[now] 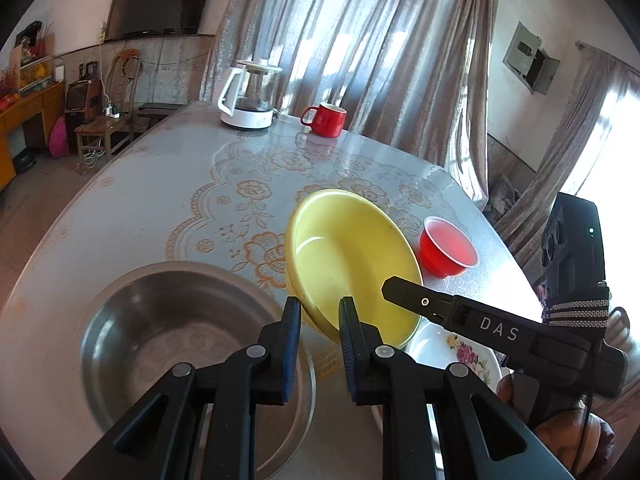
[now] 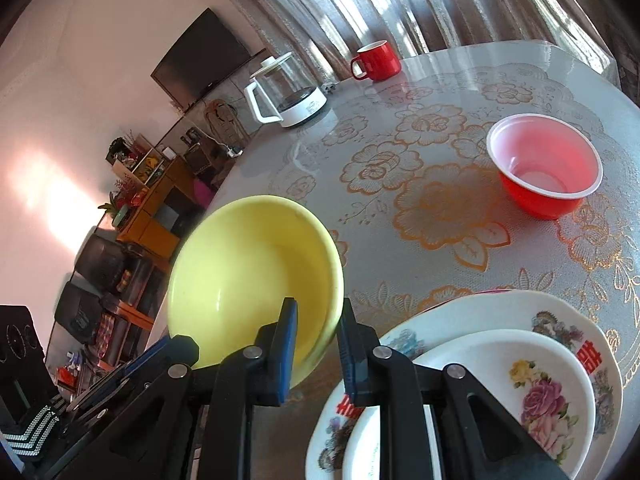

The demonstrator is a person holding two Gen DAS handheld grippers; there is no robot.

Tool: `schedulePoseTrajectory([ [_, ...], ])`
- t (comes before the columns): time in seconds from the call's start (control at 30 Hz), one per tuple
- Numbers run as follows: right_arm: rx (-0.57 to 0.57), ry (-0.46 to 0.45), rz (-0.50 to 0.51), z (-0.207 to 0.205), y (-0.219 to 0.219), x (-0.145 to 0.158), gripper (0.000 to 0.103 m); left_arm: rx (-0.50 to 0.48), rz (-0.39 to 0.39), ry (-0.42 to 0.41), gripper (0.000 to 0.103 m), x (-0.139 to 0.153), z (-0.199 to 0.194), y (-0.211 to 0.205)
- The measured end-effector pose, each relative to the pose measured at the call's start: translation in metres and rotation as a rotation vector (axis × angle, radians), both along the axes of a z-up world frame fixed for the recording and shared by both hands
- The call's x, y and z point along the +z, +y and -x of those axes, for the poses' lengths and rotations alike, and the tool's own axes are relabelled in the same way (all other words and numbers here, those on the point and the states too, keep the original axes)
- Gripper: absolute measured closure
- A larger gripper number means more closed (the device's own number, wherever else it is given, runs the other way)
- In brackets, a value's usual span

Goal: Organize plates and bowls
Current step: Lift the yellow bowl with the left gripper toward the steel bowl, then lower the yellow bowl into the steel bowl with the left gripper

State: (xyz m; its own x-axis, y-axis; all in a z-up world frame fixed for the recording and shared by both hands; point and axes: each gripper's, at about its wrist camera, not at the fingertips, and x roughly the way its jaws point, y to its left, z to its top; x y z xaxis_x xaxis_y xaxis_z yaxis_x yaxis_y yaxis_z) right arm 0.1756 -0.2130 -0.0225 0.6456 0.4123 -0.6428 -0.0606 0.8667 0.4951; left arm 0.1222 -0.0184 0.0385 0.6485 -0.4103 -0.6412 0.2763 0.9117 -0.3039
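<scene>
A yellow bowl (image 1: 348, 256) hangs tilted above the table, held at its rim from two sides. My left gripper (image 1: 320, 316) is shut on the near rim. My right gripper (image 2: 318, 320) is shut on the rim's other side, and the yellow bowl (image 2: 248, 264) fills the view ahead of it. A steel bowl (image 1: 172, 340) sits low at the left under my left gripper. A red plastic bowl (image 2: 544, 168) stands alone further out on the table. Stacked floral plates (image 2: 520, 380) lie below my right gripper.
A glass kettle with a white base (image 1: 250, 96) and a red mug (image 1: 326, 119) stand at the table's far edge by the curtains. The floral tablecloth (image 1: 168, 184) spans the table between. A chair and cabinets stand off to the left, beyond the table.
</scene>
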Motion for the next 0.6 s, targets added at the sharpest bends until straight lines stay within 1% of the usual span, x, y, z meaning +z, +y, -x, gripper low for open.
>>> schedulePoseTrajectory([
  [0.23,0.093,-0.012,0.005,0.010,0.040,0.003,0.083,0.052,0.025,-0.010,0.084,0.001,0.025,0.044],
  [0.4,0.166,-0.009,0.018,0.015,0.069,-0.001,0.083,0.092,0.034,0.014,0.084,-0.009,0.037,0.069],
  [0.6,0.225,0.022,0.036,0.016,0.091,-0.013,0.083,0.131,0.046,0.053,0.084,-0.023,0.045,0.092],
])
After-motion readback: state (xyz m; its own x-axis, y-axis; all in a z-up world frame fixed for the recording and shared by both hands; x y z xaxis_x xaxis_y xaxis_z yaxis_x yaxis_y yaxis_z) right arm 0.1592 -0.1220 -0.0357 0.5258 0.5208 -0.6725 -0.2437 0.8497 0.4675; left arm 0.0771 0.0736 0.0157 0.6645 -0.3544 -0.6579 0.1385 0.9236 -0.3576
